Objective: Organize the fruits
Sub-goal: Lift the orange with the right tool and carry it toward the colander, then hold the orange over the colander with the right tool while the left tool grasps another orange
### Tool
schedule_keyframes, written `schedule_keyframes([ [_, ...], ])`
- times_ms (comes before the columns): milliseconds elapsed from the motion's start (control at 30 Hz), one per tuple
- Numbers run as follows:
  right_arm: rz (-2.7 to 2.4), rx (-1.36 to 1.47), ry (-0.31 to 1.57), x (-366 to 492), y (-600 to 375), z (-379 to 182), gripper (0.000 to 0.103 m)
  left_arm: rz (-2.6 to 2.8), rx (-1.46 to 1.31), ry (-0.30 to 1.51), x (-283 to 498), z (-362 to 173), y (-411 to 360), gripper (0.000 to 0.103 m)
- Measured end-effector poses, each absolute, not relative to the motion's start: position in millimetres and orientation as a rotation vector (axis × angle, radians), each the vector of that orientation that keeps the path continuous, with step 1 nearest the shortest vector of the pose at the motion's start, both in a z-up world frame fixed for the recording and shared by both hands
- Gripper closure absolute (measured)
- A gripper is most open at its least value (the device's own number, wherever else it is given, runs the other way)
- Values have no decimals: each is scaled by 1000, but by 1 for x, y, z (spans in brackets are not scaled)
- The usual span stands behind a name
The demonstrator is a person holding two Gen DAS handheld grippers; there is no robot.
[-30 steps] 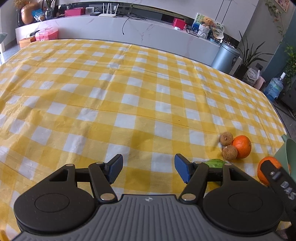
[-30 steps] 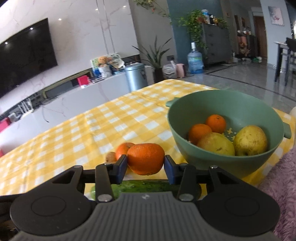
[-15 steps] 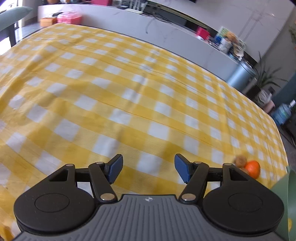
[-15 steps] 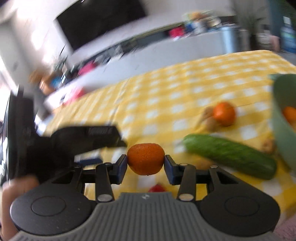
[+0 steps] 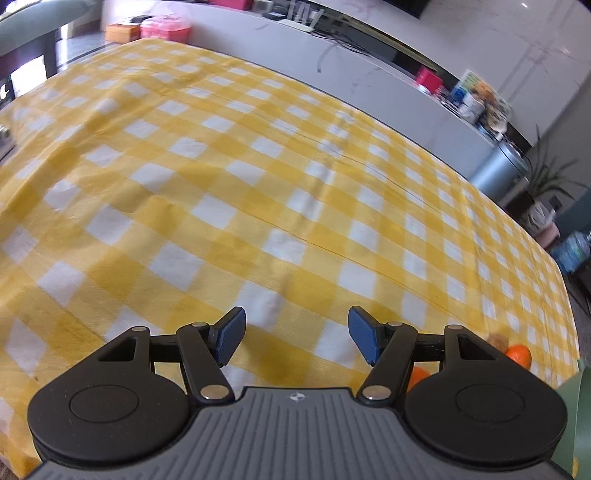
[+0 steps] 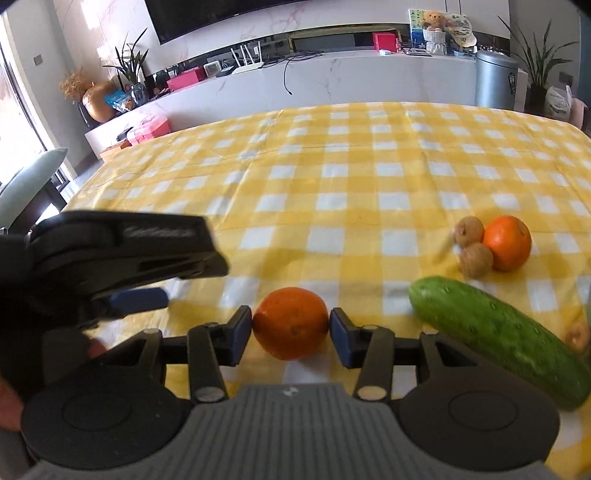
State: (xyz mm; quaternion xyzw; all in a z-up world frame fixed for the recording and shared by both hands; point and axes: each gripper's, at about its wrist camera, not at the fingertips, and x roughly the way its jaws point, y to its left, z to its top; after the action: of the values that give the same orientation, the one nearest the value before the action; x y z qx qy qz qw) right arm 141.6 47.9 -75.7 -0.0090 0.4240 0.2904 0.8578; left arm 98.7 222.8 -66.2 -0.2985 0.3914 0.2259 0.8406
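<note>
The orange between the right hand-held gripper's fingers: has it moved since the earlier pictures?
Yes. The orange has moved away from the green bowl, leftward past the cucumber.

Place: a home, the living and dining room.
Landmark: the dining table (image 6: 369, 184) under a yellow-and-white checked cloth.
Beyond the table: a long white marble-look media console (image 6: 332, 77), running along the wall.
Above the console: a large wall-mounted television (image 6: 221, 14).
On the console: a white router (image 6: 247, 61), pink boxes (image 6: 186, 78), a teddy bear (image 6: 436, 18) in a basket.
Right of the console: a silver pedal bin (image 6: 495, 79) and a potted plant (image 6: 539, 55).
Left of the console: a gold vase (image 6: 98, 101) with dried stems.
Left of the table: a pale green chair back (image 6: 29, 184).
</note>
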Motion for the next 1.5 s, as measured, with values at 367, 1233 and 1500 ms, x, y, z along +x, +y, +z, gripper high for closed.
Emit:
schedule_keyframes([
  [367, 605, -48, 841, 144, 70, -93, 57, 504, -656, 818, 95, -66, 230, 28],
  [1233, 425, 50, 583, 145, -41, -8, 58, 226, -499, 656, 107, -42, 167, 28],
  [1500, 302, 124, 519, 154, -107, 11, 58, 73, -368, 651, 123, -23, 117, 27],
])
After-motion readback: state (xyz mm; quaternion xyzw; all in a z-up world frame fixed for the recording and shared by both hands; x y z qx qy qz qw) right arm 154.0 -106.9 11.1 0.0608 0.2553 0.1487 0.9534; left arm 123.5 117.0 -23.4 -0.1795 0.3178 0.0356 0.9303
